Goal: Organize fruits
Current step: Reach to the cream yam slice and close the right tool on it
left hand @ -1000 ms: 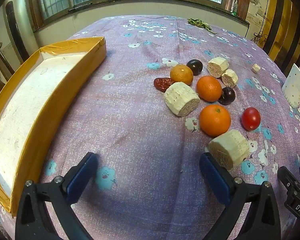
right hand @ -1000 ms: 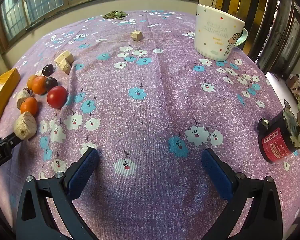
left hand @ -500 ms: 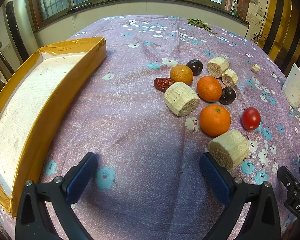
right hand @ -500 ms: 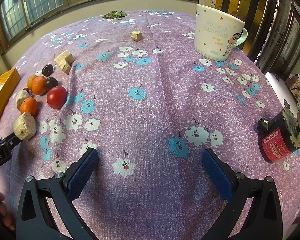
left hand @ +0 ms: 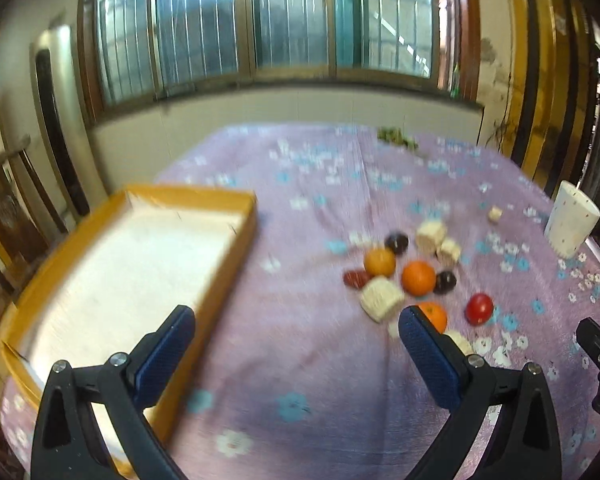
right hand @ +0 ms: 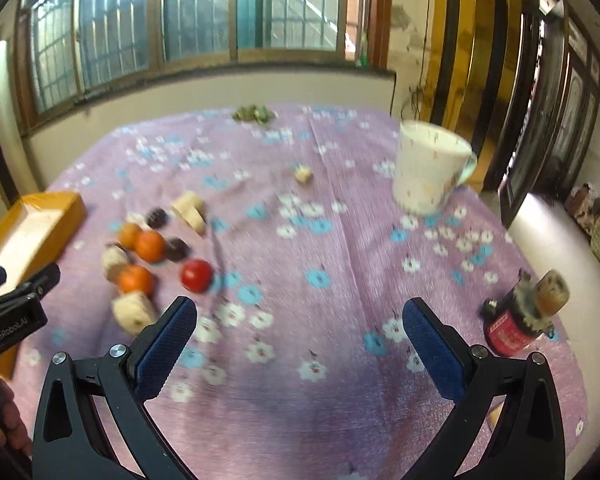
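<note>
Both tongs, left [left hand: 296, 344] and right [right hand: 300, 338], hung agape and empty above the counter [right hand: 340, 272]. Fruits [left hand: 418, 278] clustered right of center, outside the yellow tray [left hand: 140, 264]; approaching the first pick seemed next.

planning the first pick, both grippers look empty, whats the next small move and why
Probably lower the left gripper toward the nearest orange: its jaws are open and empty, the fruit sits loose beside its right finger, and the tray holds no fruit.
</note>
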Available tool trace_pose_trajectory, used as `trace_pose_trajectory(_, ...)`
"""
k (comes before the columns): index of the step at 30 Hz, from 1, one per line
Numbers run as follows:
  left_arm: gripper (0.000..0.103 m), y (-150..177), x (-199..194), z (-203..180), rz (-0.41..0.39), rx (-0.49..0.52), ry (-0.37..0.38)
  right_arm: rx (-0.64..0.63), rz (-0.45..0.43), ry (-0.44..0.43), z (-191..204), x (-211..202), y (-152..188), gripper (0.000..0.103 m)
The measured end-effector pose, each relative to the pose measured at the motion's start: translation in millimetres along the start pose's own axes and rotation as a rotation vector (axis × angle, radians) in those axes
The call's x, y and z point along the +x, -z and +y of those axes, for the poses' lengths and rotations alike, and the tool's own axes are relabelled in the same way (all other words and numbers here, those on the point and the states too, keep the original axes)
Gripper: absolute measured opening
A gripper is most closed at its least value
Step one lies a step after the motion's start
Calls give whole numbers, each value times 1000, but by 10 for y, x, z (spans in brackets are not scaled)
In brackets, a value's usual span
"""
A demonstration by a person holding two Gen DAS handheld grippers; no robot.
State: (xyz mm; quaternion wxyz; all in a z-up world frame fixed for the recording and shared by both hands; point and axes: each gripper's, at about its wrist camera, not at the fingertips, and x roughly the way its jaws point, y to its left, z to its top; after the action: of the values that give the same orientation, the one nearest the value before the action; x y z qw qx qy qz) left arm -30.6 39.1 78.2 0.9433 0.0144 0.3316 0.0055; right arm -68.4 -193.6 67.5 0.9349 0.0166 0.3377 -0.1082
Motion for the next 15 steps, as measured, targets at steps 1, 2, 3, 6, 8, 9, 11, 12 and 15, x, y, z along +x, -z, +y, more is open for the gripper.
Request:
trace_pose_trajectory(1, 103, 4, -50, 44, -21, 6, -3, -3, -19, 4, 35, -61, -2, 103)
trace_pose_trajectory(2, 103, 5, -99, 76, -39, 9, -6, 0, -34, 0, 39, -97, -8, 103)
trace_pose_trajectory(3, 103, 11, -141, 106, -56, 10, -9, 3, -45, -6, 54, -125, 8, 103)
trace_pose_trajectory(6, 103, 37, -220, 178, -86, 6, -3, 16, -67, -29, 108, -184, 10, 103)
trace_pose_trajectory(8, 103, 51, -216, 172, -82, 4, 4, 9, -74, -42, 166, -212, 24, 103)
trace_pose_trajectory(9, 103, 54, -203, 181, -76, 4, 12, 2, -79, -42, 192, -227, 29, 103)
trace_pose_trajectory(11, 103, 71, -183, 153, -69, 5, 19, -16, -87, -43, 244, -245, 34, 103)
trace_pose_trajectory(12, 103, 69, -172, 154, -65, 4, 25, -24, -90, -45, 270, -256, 35, 103)
trace_pose_trajectory(15, 103, 65, -176, 149, -63, 2, 37, -46, -103, -53, 340, -286, 40, 103)
